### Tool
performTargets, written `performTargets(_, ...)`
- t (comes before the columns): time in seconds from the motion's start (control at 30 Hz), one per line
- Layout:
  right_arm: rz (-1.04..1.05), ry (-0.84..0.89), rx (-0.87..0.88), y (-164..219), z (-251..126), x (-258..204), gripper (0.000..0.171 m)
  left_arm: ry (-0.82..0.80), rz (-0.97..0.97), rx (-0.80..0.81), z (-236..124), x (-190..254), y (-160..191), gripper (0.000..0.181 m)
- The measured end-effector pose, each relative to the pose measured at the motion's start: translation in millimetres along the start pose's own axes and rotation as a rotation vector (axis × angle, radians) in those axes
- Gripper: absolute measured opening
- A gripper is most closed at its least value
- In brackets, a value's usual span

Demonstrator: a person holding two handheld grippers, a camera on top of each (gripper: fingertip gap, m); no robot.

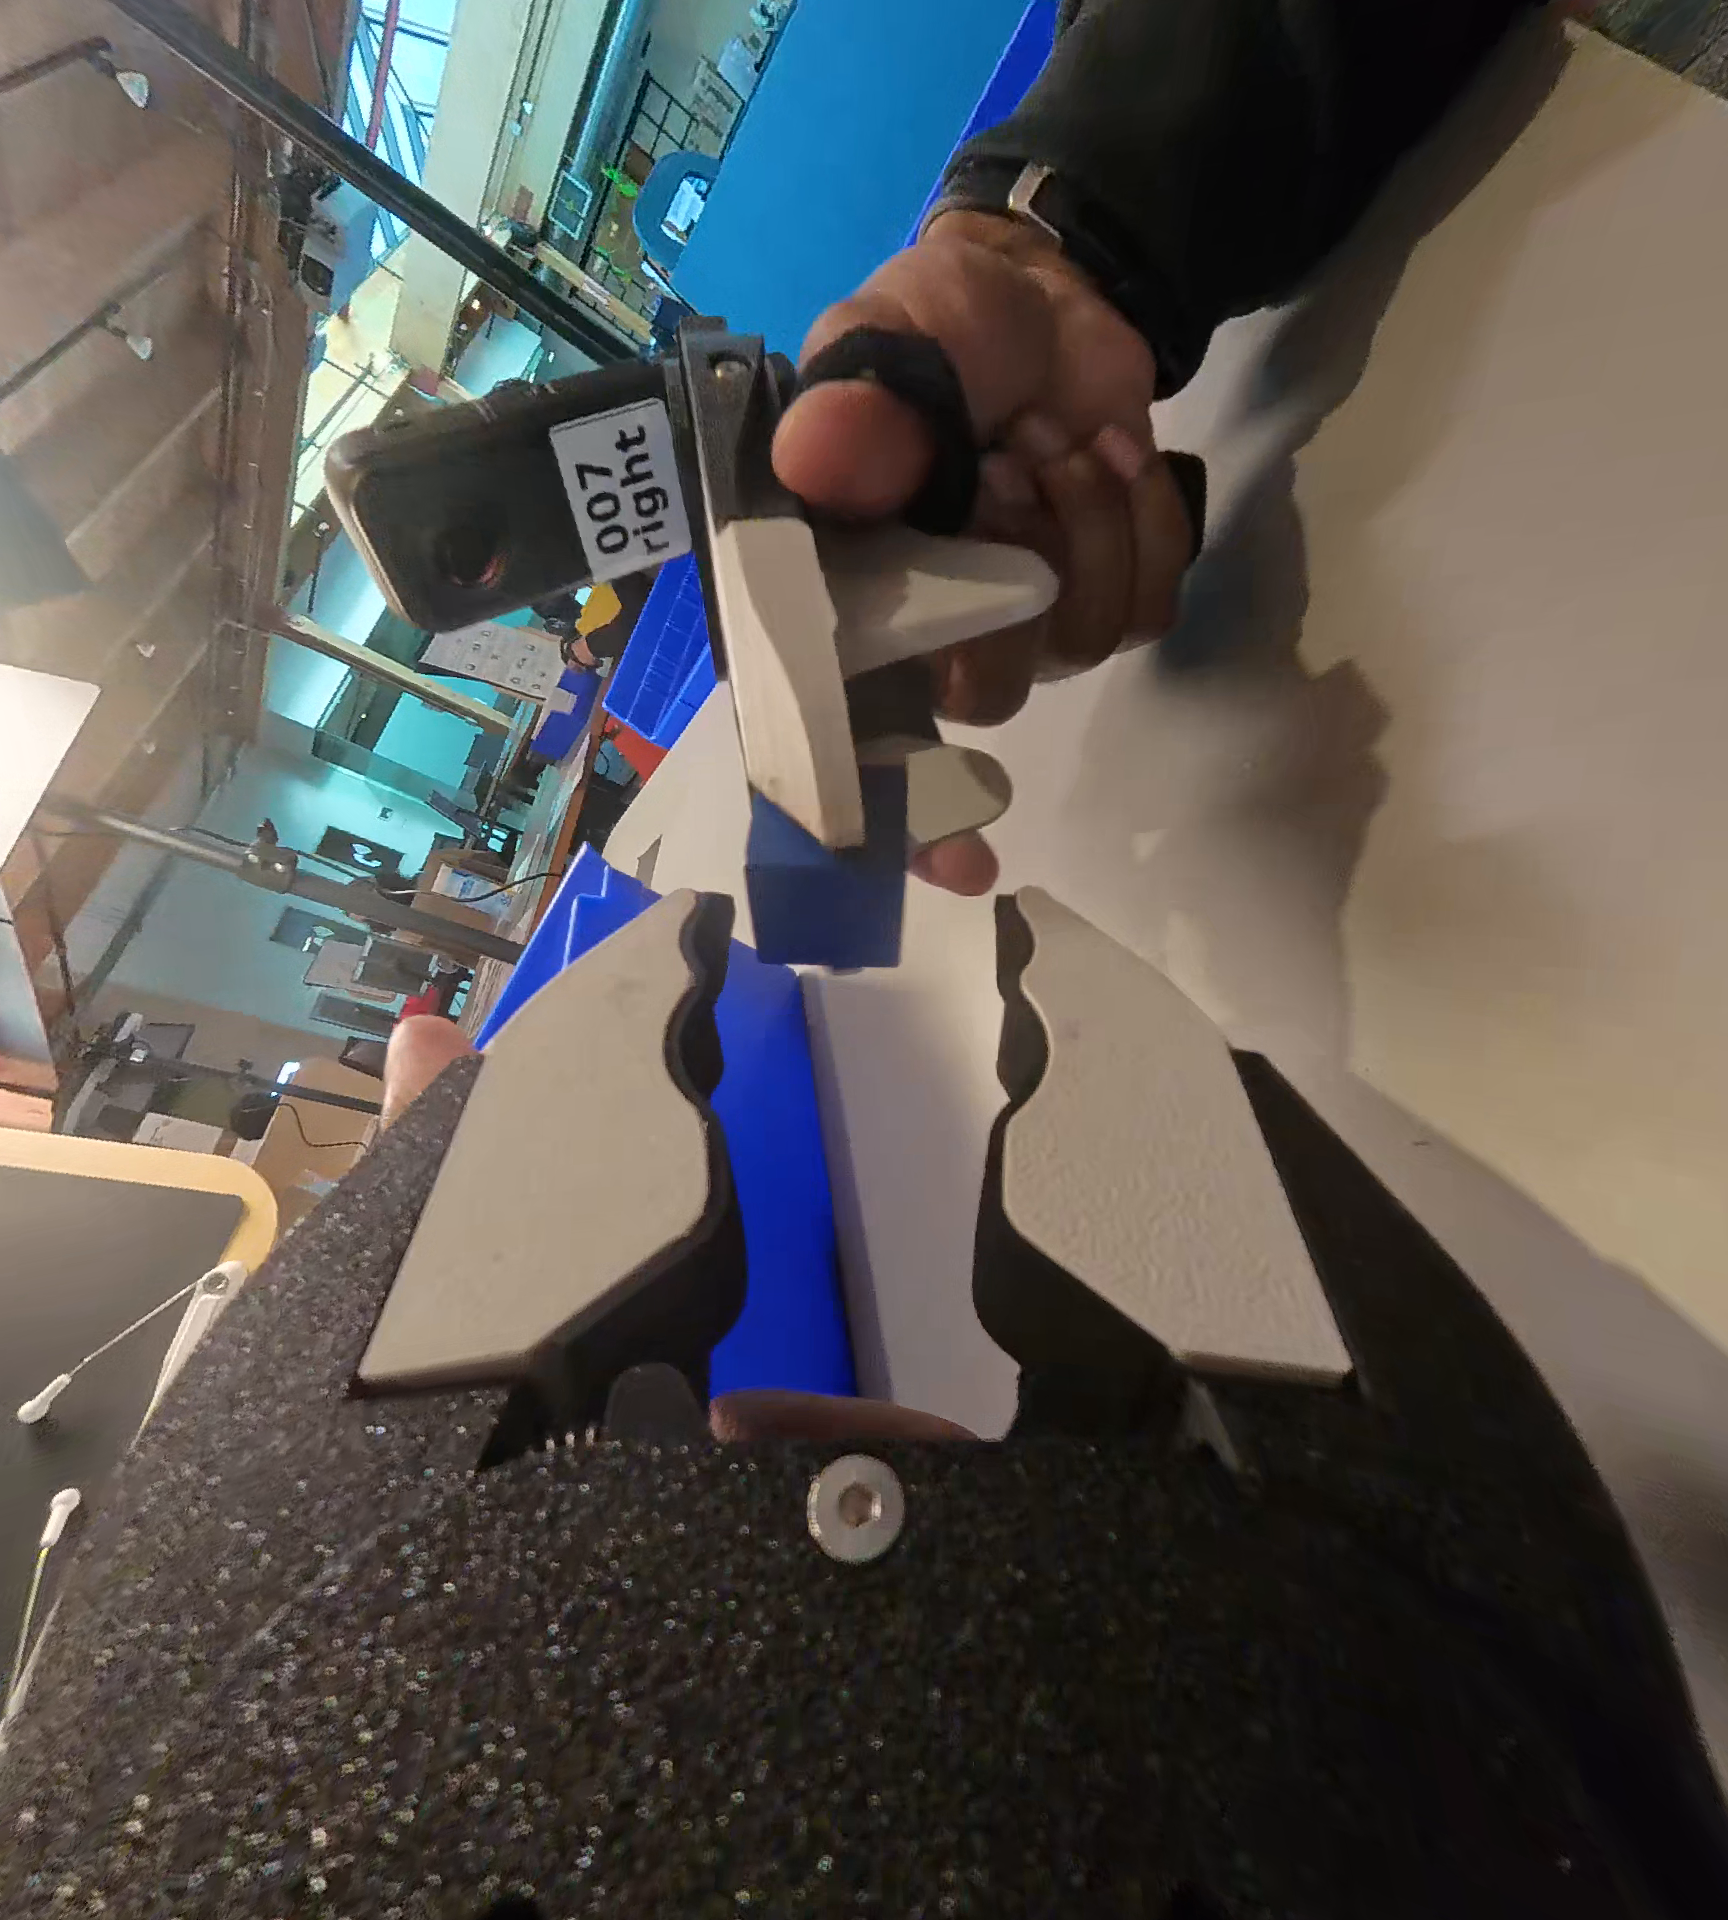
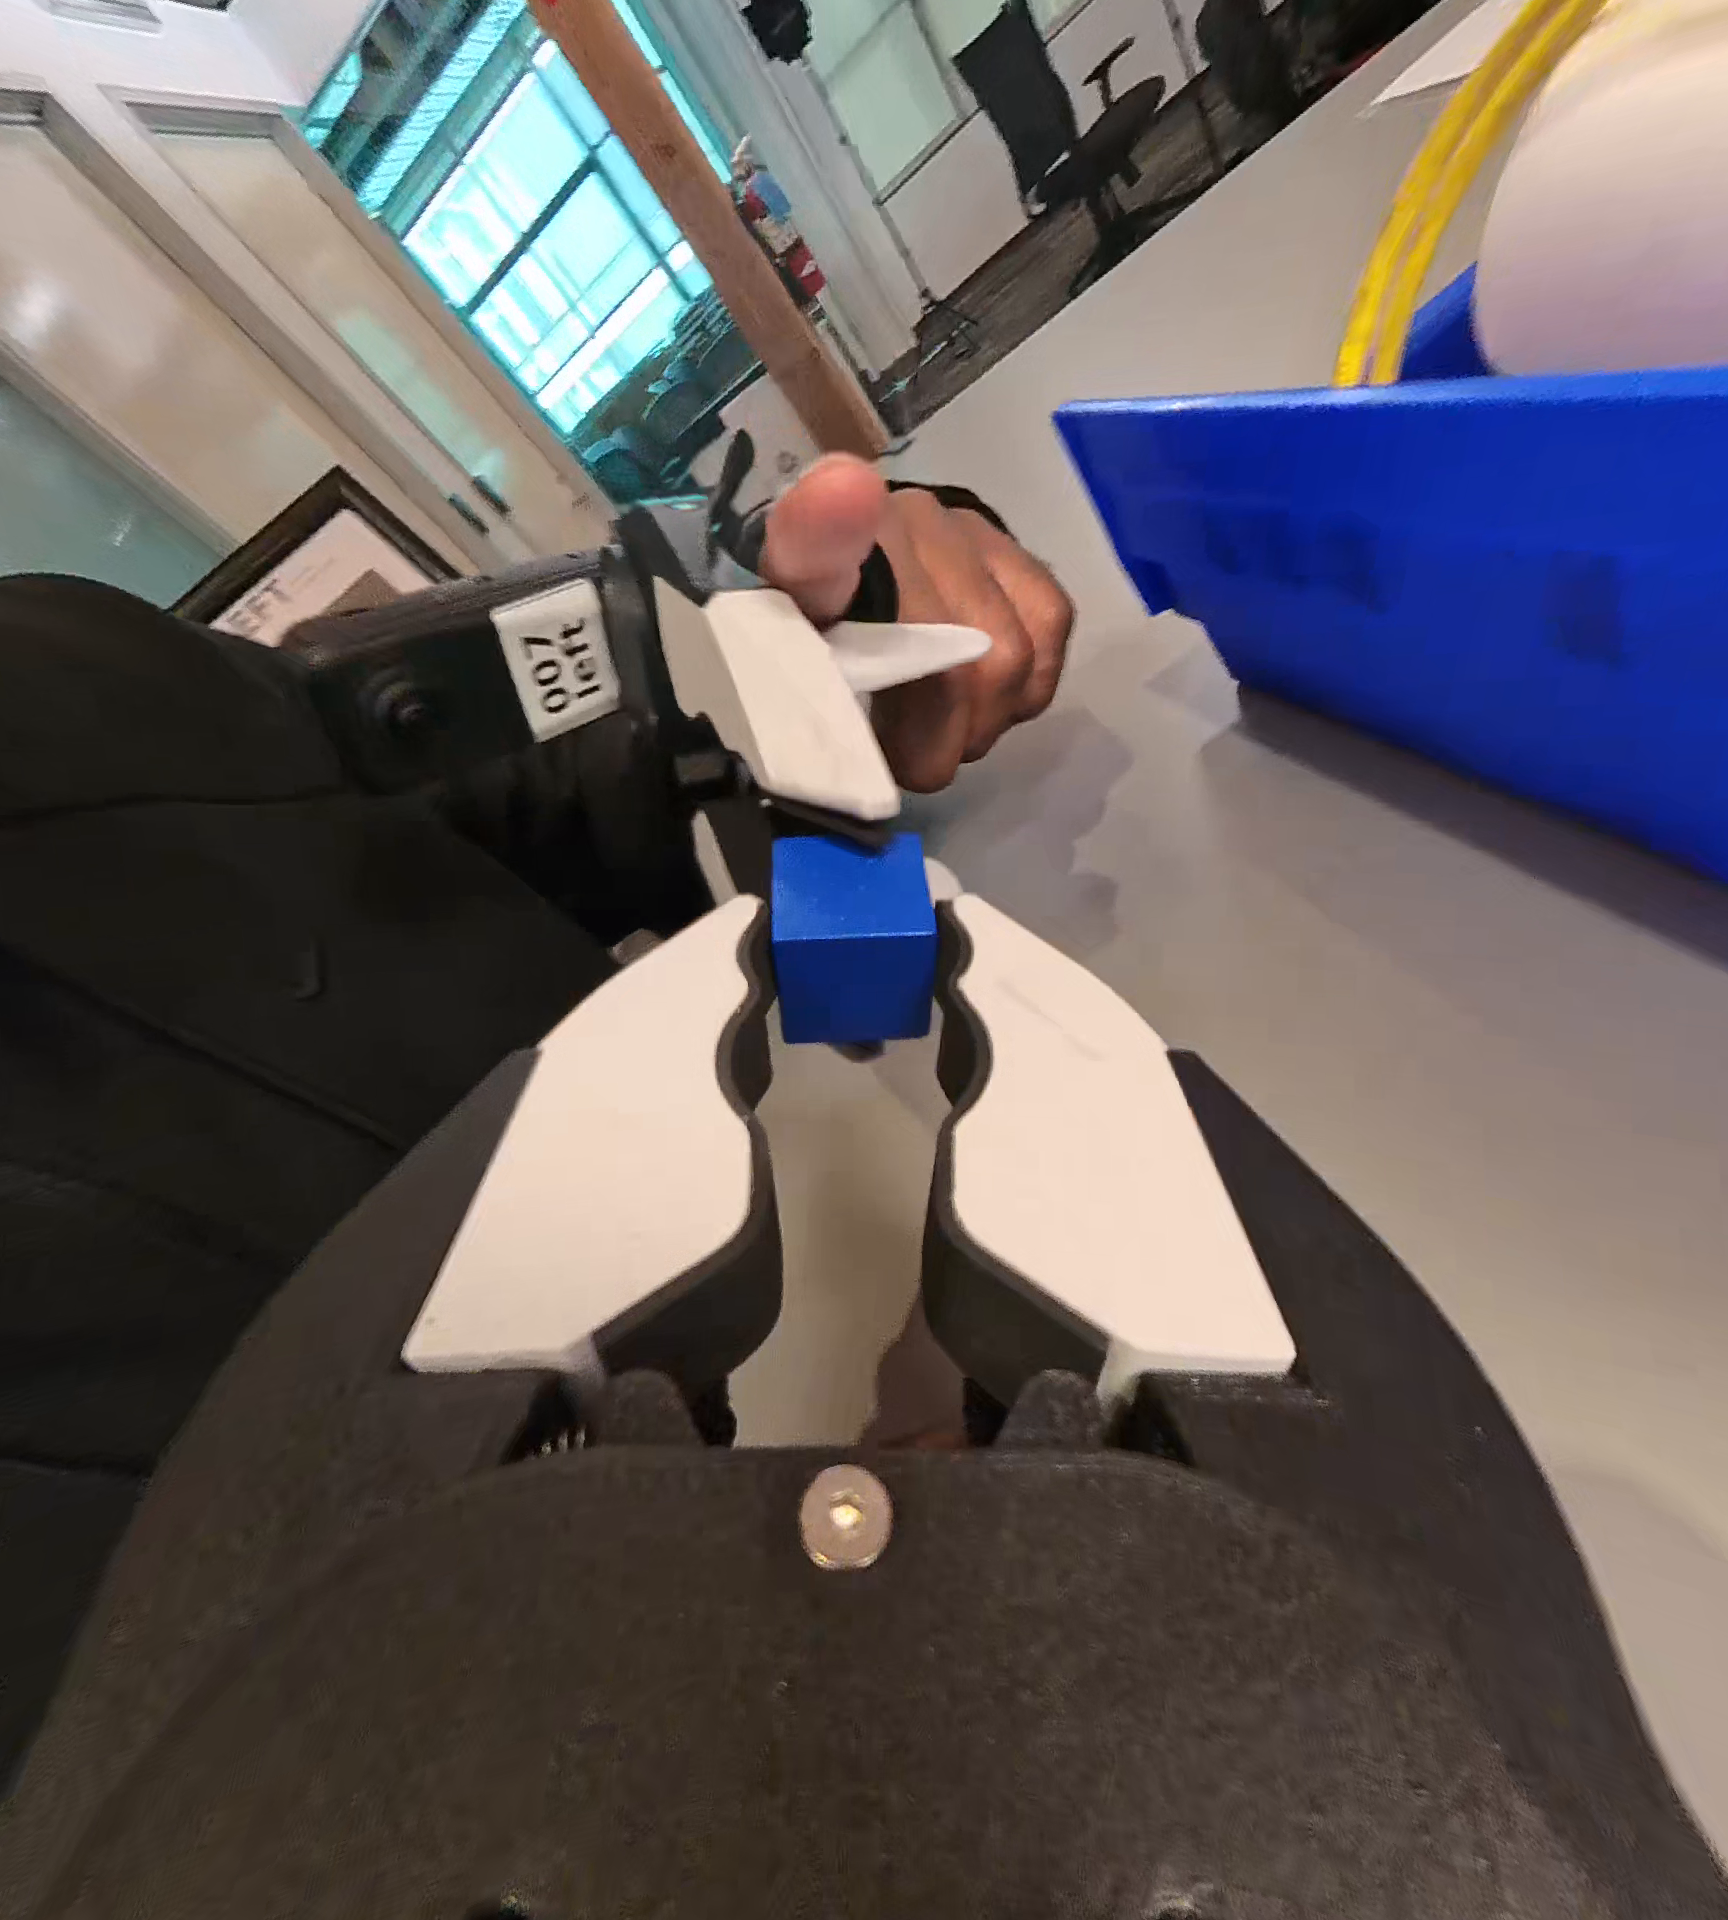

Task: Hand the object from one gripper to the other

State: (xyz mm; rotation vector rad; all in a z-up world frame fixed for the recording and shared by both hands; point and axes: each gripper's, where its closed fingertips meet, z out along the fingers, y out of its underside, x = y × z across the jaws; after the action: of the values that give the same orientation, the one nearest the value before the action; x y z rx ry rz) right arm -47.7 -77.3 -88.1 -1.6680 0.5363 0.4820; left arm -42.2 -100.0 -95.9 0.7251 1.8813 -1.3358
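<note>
A blue cube [image 2: 852, 951] is clamped between the tips of my right gripper [image 2: 852, 935], which is shut on it above the white table. In the left wrist view the cube [image 1: 824, 904] hangs from the right gripper [image 1: 901, 821] just beyond my left gripper [image 1: 865, 914]. The left gripper's jaws are wide open, with the cube roughly in line with the gap at their tips. In the right wrist view one left finger [image 2: 808, 727] lies just over the cube's top; the other is mostly hidden. Whether it touches the cube I cannot tell.
A large blue bin [image 2: 1462, 623] stands on the white table [image 2: 1359, 1143] to the right, with a yellow cable [image 2: 1400, 229] and a white rounded object behind it. More blue bins [image 1: 662, 644] sit farther off. A person's black sleeve [image 2: 164, 935] fills the left. The grippers are tip to tip, or close to it.
</note>
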Motion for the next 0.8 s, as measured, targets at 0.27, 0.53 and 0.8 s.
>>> performTargets(0.27,-0.02,0.178,0.017,-1.7,-0.9,27.5,0.041,-0.164,0.043,-0.222,11.0,-14.4,26.3,0.029)
performTargets(0.53,-0.329,0.55,0.079,-19.4,-5.5,44.4,0.045,-0.327,0.056,-0.421,15.2,-28.7,42.7,0.029)
performTargets(0.8,-0.743,0.8,-0.092,-17.2,-19.4,57.9,0.036,-0.133,-0.379,-0.35,14.7,-16.5,52.4,0.05)
